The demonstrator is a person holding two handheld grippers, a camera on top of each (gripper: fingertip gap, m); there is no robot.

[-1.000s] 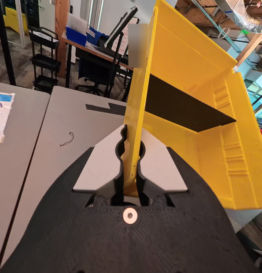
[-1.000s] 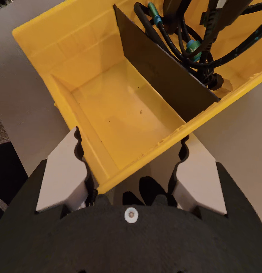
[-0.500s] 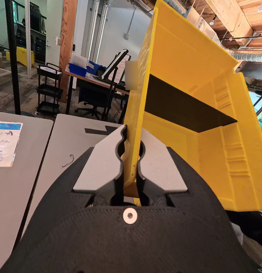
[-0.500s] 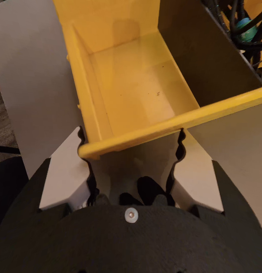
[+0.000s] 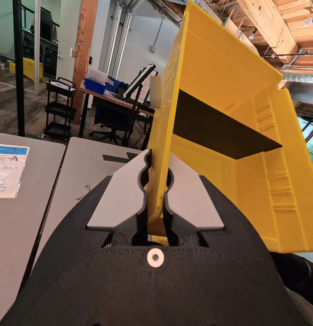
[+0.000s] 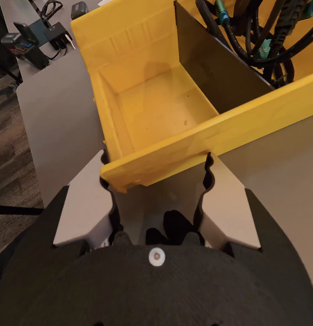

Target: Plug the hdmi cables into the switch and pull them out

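Left wrist view: left claw [image 5: 157,178] clamps yellow bin [image 5: 222,98] wall | right claw [image 6: 156,176] gapes | grey table [image 5: 92,169] | wood-beam ceiling [image 5: 268,23]

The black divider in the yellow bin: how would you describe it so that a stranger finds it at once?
Find the big yellow bin on the grey table. Inside it, a flat black divider stands upright, crossing from wall to wall. One side of it is bare; the other holds tangled black cables, and it is the only dark flat panel there.

office: desks [image 5: 110,96], swivel chair [image 5: 111,127]
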